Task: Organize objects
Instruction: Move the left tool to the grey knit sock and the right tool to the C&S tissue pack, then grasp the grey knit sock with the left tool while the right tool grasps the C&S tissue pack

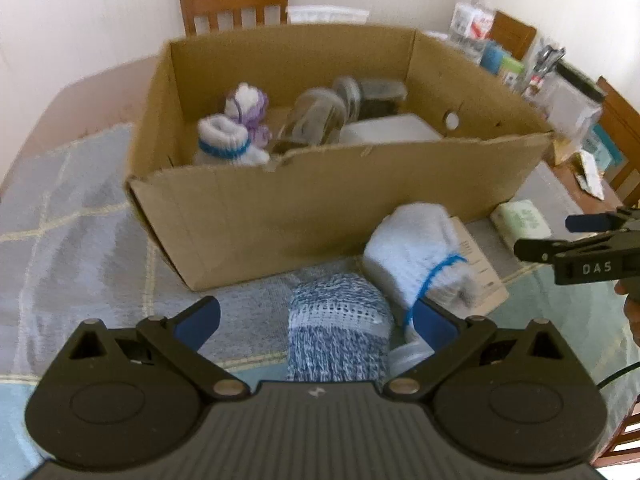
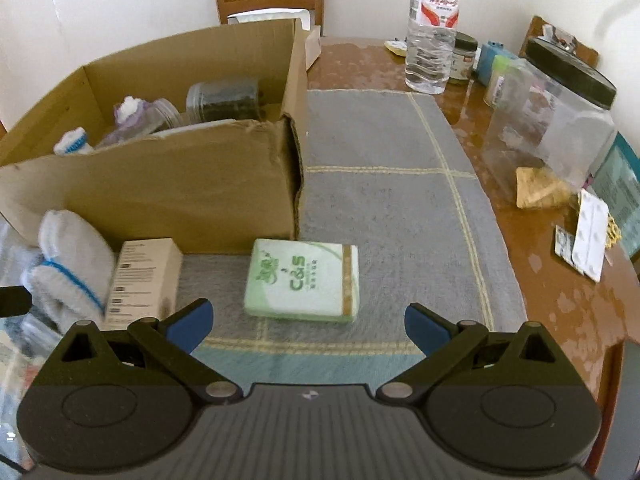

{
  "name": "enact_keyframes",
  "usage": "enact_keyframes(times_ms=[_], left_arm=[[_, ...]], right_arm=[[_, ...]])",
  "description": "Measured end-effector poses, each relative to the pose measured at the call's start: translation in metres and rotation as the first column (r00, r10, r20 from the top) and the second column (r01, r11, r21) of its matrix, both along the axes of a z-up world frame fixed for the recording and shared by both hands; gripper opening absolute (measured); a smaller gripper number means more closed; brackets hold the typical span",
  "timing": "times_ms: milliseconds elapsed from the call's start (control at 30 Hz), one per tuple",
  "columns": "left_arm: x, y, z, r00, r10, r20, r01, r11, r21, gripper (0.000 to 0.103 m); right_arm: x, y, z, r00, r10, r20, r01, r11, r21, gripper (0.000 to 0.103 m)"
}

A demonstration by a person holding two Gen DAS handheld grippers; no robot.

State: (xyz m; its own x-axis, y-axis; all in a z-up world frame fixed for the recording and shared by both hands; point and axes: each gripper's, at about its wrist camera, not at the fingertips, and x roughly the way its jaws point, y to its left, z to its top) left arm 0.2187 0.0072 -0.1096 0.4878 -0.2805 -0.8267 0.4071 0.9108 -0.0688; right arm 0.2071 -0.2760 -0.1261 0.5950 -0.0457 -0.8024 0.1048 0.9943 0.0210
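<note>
Both grippers hang over the table [image 2: 540, 280] with their jaws spread wide and nothing between them. The left gripper [image 1: 316, 320] sits just above a blue-and-white knitted piece [image 1: 338, 332] lying on the grey checked cloth [image 1: 72, 232]; that piece lies in the gap between the jaws, though I cannot tell whether either blue pad touches it. Just beside it, to the right, a white knitted bundle tied with blue yarn [image 1: 416, 252] leans on a small pale carton [image 2: 146, 276] close to the front wall of the cardboard box [image 1: 304, 208].

Inside the box are two small knitted things, one white with a blue band [image 1: 224, 140] and one purple and white [image 1: 248, 108], clear jars on their sides [image 1: 320, 114] and a white lidded container [image 1: 392, 130].

The right gripper [image 2: 308, 326] points at a green tissue pack [image 2: 304, 280] lying flat on the cloth just in front of its jaws, apart from them, near the box's right corner. Farther back on the bare wood stand a water bottle [image 2: 432, 32] and a big clear jar with a black lid [image 2: 560, 120]
</note>
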Motion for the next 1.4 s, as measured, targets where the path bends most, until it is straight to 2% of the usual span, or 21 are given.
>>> enact_keyframes(times_ms=[100,167,300,567,633,733,867,1033,1100,1233,1400], left_arm=[[0.007,-0.002,-0.009,1.000,-0.009,-0.023,0.009,1.000,0.005,0.102],[0.009,-0.002,-0.015,1.000,-0.005,-0.025,0.005,0.999,0.040,0.102],[0.010,0.005,-0.019,0.999,0.009,-0.044,-0.009,1.000,0.005,0.102],[0.011,0.032,-0.002,0.997,0.069,0.030,-0.069,0.998,-0.013,0.103],[0.014,0.037,0.001,0.997,0.073,0.028,-0.072,0.997,-0.021,0.103],[0.015,0.042,0.004,0.996,0.074,0.052,-0.074,0.997,-0.007,0.103],[0.014,0.065,0.010,0.989,0.136,0.053,-0.136,0.991,-0.017,0.103],[0.012,0.087,0.014,0.975,0.205,0.083,-0.211,0.975,0.063,0.102],[0.010,0.092,0.015,0.971,0.223,0.083,-0.228,0.972,0.058,0.102],[0.001,0.088,0.017,0.976,0.208,0.072,-0.208,0.978,-0.004,0.102],[0.001,0.069,-0.004,0.979,0.197,0.051,-0.197,0.980,0.012,0.102]], right_arm=[[0.008,-0.002,-0.005,1.000,0.018,0.000,-0.018,1.000,0.010,0.103],[0.013,0.000,-0.008,1.000,0.027,-0.002,-0.027,1.000,-0.003,0.103],[0.021,0.004,-0.014,0.998,0.053,-0.017,-0.053,0.998,-0.025,0.103],[0.018,-0.002,-0.018,0.999,0.045,-0.023,-0.046,0.998,-0.031,0.103],[0.016,-0.006,-0.018,0.999,0.035,-0.017,-0.036,0.999,-0.030,0.103],[0.014,-0.008,-0.019,0.999,0.032,-0.009,-0.032,0.999,-0.032,0.103],[0.015,-0.007,-0.019,1.000,0.020,-0.018,-0.020,0.999,-0.030,0.103],[0.014,-0.007,-0.019,1.000,0.024,-0.017,-0.025,0.999,-0.028,0.103],[0.013,-0.007,-0.019,0.999,0.028,-0.016,-0.028,0.999,-0.028,0.103],[0.011,-0.007,-0.020,1.000,0.027,-0.002,-0.027,0.999,-0.031,0.103],[0.010,-0.007,-0.021,1.000,0.024,0.007,-0.024,0.999,-0.032,0.103]])
